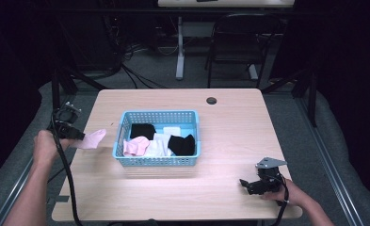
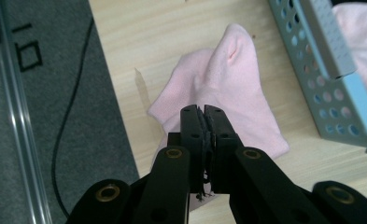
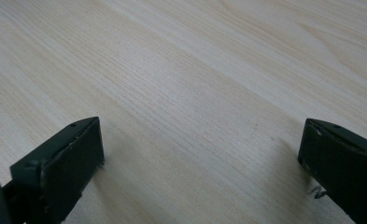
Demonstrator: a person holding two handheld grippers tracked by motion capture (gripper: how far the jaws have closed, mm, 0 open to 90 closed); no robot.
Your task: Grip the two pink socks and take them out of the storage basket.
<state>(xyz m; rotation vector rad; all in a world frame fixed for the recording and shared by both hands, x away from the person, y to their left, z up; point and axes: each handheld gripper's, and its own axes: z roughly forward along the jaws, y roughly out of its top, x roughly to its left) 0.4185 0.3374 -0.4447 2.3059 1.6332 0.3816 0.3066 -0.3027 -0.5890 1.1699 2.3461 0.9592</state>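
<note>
A pink sock (image 1: 93, 139) (image 2: 223, 88) lies at the table's left edge, just left of the blue basket (image 1: 126, 121) (image 2: 321, 79). My left gripper (image 1: 81, 136) (image 2: 203, 109) is shut on the sock's near end. The basket holds black socks (image 1: 181, 144), a white sock (image 1: 158, 147) and another pink sock (image 1: 135, 147). Low over the bare wood at the front right, my right gripper (image 1: 248, 184) (image 3: 200, 149) is open, with nothing between its jaws.
The wooden table (image 1: 229, 132) has a cable hole (image 1: 212, 100) at its back. A black cable (image 1: 65, 169) trails from the left gripper over the table's left edge. A chair (image 1: 239, 37) and another desk stand behind.
</note>
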